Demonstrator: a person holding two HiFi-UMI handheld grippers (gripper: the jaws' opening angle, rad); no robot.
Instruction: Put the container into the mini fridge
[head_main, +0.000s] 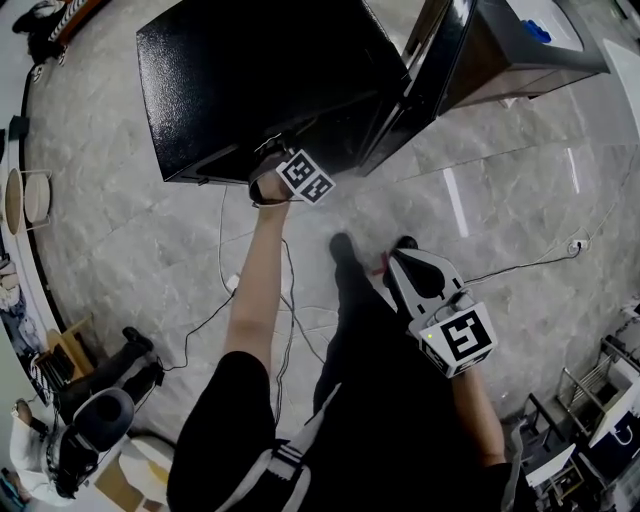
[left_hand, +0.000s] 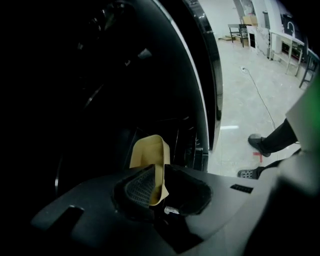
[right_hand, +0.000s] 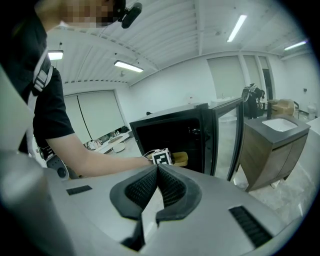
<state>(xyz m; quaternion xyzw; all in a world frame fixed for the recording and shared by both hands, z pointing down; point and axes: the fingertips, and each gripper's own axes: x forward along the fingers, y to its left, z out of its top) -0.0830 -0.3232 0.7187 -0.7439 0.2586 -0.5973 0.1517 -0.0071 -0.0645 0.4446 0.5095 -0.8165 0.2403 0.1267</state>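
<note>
The black mini fridge (head_main: 255, 70) stands on the floor with its door (head_main: 425, 75) swung open to the right. My left gripper (left_hand: 161, 175) is reached into the fridge's dark inside and is shut on the rim of a tan container (left_hand: 149, 152). In the head view only the left gripper's marker cube (head_main: 305, 176) shows at the fridge's mouth. In the right gripper view the tan container (right_hand: 179, 159) sits low inside the fridge (right_hand: 170, 137), just past the marker cube (right_hand: 161, 157). My right gripper (right_hand: 158, 172) hangs back by the person's legs, shut with nothing in it, also seen in the head view (head_main: 392, 278).
A grey cabinet with a sink top (head_main: 525, 45) stands right of the fridge door. Cables (head_main: 225, 290) run across the marble floor beside the person's feet (head_main: 345, 245). A wheeled machine (head_main: 95, 400) and furniture stand at the lower left, a rack (head_main: 585, 395) at the lower right.
</note>
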